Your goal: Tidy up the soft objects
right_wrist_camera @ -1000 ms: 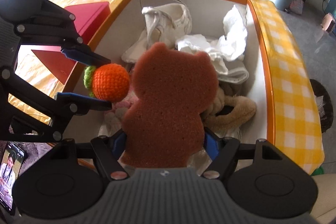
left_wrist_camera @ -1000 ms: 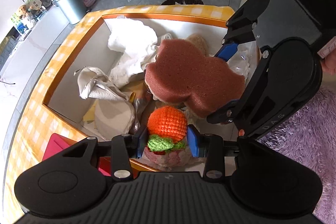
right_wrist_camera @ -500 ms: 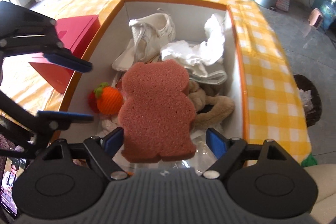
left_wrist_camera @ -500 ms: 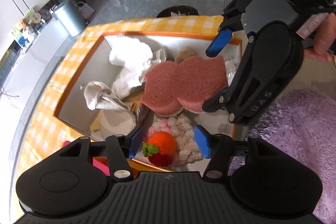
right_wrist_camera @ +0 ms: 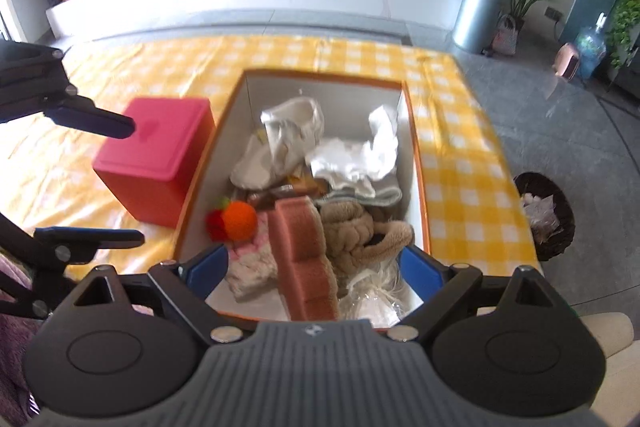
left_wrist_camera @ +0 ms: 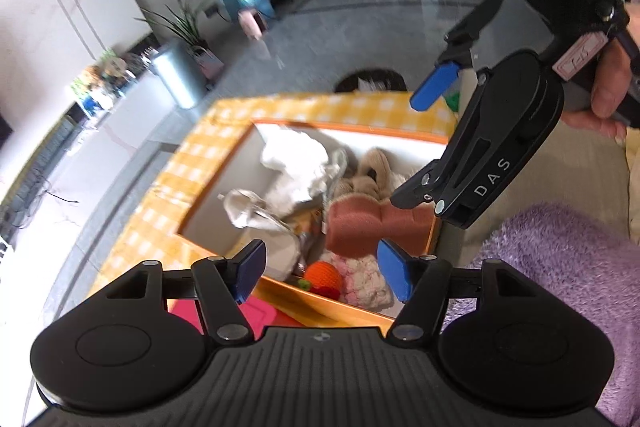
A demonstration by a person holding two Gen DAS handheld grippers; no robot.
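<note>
An orange-rimmed white box (right_wrist_camera: 416, 163) on a yellow checked cloth holds the soft things. The bear-shaped pink-brown sponge (right_wrist_camera: 306, 251) leans on edge inside it, also in the left wrist view (left_wrist_camera: 360, 223). The orange crocheted ball with green and red parts (right_wrist_camera: 238, 221) lies at the box's left wall, also in the left wrist view (left_wrist_camera: 324, 277). White cloths (right_wrist_camera: 352, 159), a cream bag (right_wrist_camera: 284, 139) and a beige plush (right_wrist_camera: 360, 235) fill the rest. My left gripper (left_wrist_camera: 322, 273) and right gripper (right_wrist_camera: 316, 263) are both open and empty, raised above the box's near edge.
A red box (right_wrist_camera: 154, 159) stands on the cloth left of the big box. A purple fluffy blanket (left_wrist_camera: 560, 267) lies on the near right. A dark wastebasket (right_wrist_camera: 546, 215) and a grey bin (right_wrist_camera: 478, 17) stand on the floor beyond the table.
Both grippers opened and dropped the orange ball and the sponge into the box. Both have since pulled up and back, and the sponge has tipped onto its edge.
</note>
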